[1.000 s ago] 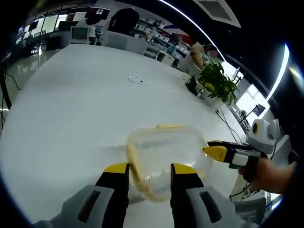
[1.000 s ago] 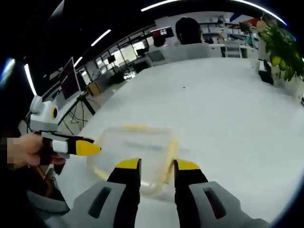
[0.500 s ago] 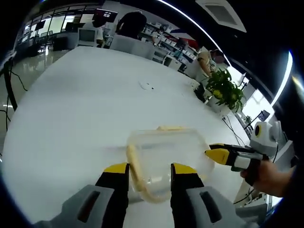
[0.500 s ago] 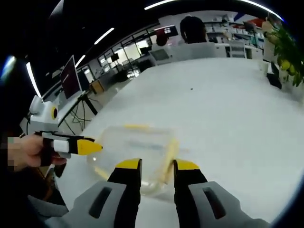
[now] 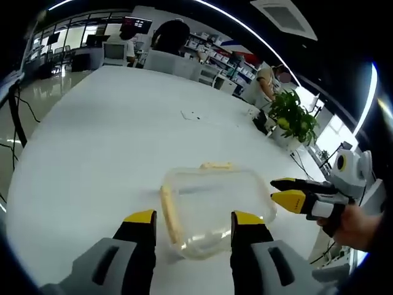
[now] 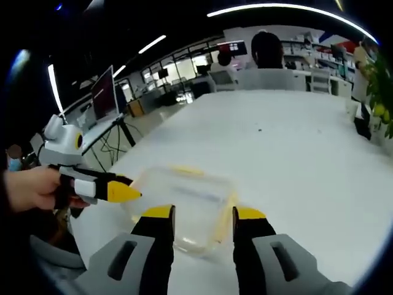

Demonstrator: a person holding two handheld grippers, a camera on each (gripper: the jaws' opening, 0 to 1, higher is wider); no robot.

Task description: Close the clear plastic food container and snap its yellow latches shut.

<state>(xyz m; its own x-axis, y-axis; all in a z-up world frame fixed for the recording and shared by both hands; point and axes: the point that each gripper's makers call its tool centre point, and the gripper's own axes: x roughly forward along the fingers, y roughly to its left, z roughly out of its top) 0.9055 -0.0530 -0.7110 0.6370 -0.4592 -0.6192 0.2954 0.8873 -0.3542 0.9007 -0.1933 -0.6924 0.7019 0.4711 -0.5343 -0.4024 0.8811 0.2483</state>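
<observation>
The food container sits on the counter, near its close edge. In the left gripper view the left gripper is just in front of the container, one of its fingers at each side of the near rim, and the right gripper comes in from the right, beside the container's right end. In the right gripper view the right gripper stands before the container, with the left gripper at its left end. A potted plant stands at the counter's far right edge.
</observation>
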